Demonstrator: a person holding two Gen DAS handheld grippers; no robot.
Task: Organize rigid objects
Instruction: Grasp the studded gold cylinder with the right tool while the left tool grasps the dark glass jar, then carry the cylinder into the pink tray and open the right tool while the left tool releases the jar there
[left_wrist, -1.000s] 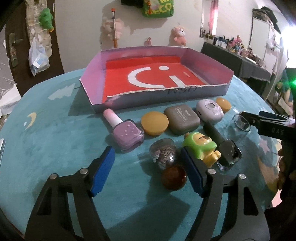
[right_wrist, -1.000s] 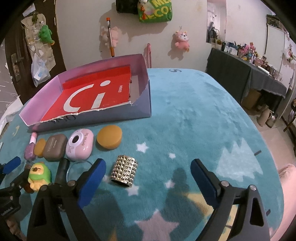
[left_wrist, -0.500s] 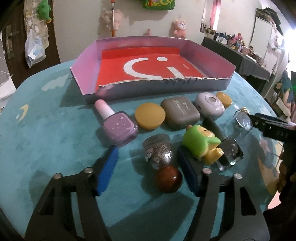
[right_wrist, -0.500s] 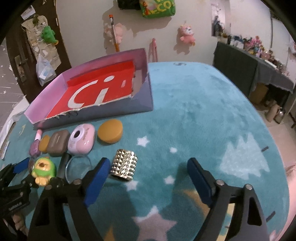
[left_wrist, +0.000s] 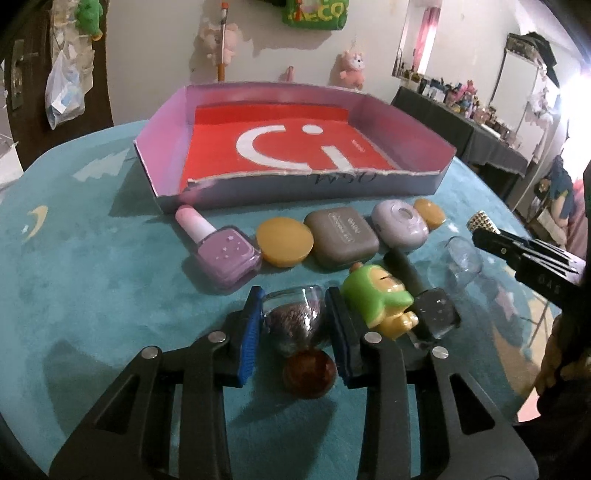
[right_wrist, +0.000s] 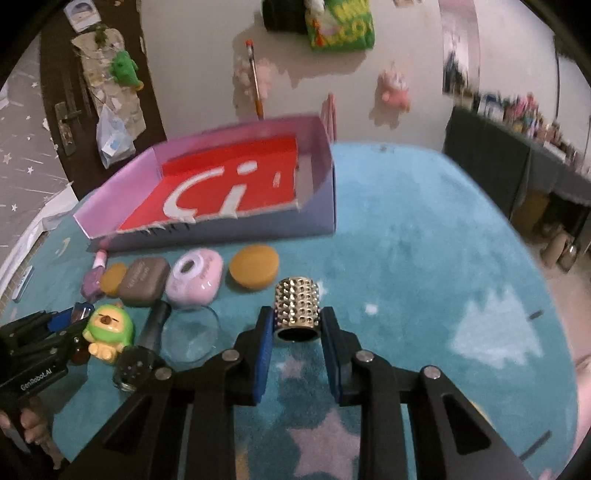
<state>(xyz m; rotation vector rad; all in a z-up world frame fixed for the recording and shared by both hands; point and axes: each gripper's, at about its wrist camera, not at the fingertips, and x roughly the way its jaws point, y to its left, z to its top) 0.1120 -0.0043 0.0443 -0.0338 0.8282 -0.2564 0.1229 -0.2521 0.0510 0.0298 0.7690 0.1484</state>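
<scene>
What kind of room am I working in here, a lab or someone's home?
Most likely a home, perhaps a bedroom or hobby room. Plush toys hang on the wall, the table wears a teal cover with stars and trees, and a side counter is crowded with small bottles and trinkets.

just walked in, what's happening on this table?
A person is tidying small items with two handheld grippers. The left gripper has just closed on a glitter-filled glass bottle; the right gripper has just closed on a studded metal cylinder. The red-bottomed box behind holds nothing yet; the other trinkets sit in front of it.
</scene>
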